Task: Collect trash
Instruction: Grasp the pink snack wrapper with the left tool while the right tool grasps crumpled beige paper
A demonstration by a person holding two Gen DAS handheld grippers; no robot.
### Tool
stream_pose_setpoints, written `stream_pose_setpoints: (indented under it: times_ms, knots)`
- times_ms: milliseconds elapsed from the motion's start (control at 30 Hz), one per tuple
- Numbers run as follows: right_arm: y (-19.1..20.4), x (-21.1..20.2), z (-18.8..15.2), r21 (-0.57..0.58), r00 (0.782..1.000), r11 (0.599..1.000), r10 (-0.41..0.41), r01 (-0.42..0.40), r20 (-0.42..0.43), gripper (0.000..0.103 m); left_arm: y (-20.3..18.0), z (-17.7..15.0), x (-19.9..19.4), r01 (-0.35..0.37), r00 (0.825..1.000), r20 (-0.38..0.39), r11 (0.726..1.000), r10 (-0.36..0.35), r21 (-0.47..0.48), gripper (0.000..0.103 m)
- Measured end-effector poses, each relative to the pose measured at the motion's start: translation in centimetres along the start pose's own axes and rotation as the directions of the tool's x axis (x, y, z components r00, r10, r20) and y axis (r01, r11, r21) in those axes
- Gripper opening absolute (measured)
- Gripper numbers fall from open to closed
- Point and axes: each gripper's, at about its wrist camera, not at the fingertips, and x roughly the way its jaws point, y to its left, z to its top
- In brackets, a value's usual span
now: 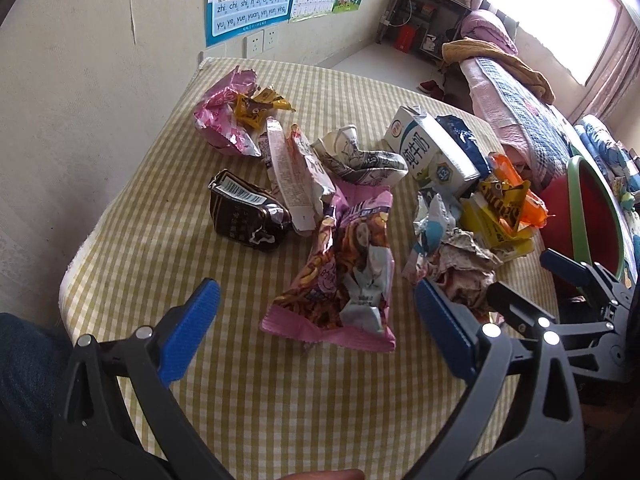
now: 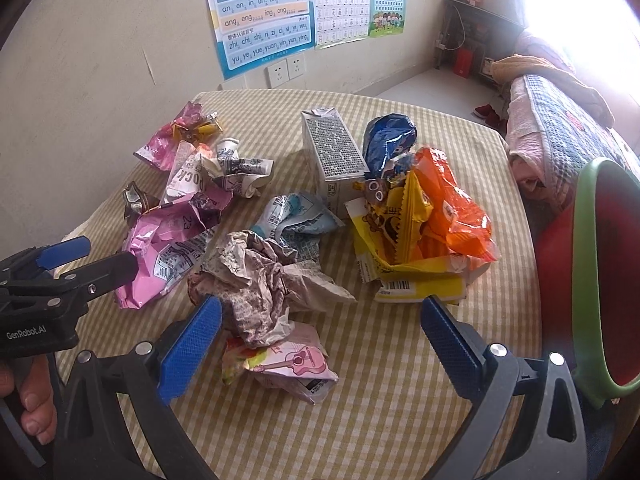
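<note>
Crumpled wrappers lie scattered on a table with a yellow checked cloth point(image 1: 280, 400). In the left wrist view my left gripper point(image 1: 316, 332) is open, its blue pads either side of a pink snack bag point(image 1: 344, 280). A brown wrapper point(image 1: 244, 212) and a white milk carton point(image 1: 432, 152) lie beyond. In the right wrist view my right gripper point(image 2: 320, 344) is open around a small pink guitar-print wrapper point(image 2: 288, 364) and a crumpled brown-white paper wad point(image 2: 260, 276). Orange and yellow bags point(image 2: 420, 224) lie to the right. The left gripper point(image 2: 92, 264) shows at the left edge.
A red bin with a green rim point(image 2: 592, 272) stands off the table's right edge. A wall with posters point(image 2: 260, 12) and sockets runs behind the table. A bed with blankets point(image 1: 520, 92) is at the far right. A person's hand point(image 2: 32, 400) holds the left tool.
</note>
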Motion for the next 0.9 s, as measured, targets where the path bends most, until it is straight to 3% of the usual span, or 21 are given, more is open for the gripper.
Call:
stream_pose_setpoints:
  times_ms: [200, 400, 567, 900]
  knots:
    - [1.0, 1.4, 0.3, -0.042, 0.999, 0.999, 0.029, -0.031, -0.028, 0.096, 1.1, 0.3, 2.0, 0.039, 0.997, -0.061, 0.998, -0.042, -0.038, 0.081]
    - [1.7, 2.6, 0.6, -0.056, 0.996, 0.996, 0.067, -0.069, -0.051, 0.096, 2.1, -0.1, 3.2, 0.084, 0.990, -0.105, 0.993, -0.092, -0.077, 0.061]
    - [2.6, 3.6, 1.1, -0.078, 0.993, 0.992, 0.098, -0.103, -0.070, 0.095, 2.4, -0.1, 3.4, 0.108, 0.988, -0.105, 0.990, -0.117, -0.088, 0.059]
    - [4.0, 3.9, 0.8, -0.109, 0.988, 0.985, 0.129, -0.138, -0.082, 0.073, 2.6, -0.5, 3.1, 0.107, 0.988, -0.103, 0.991, -0.115, -0.081, 0.057]
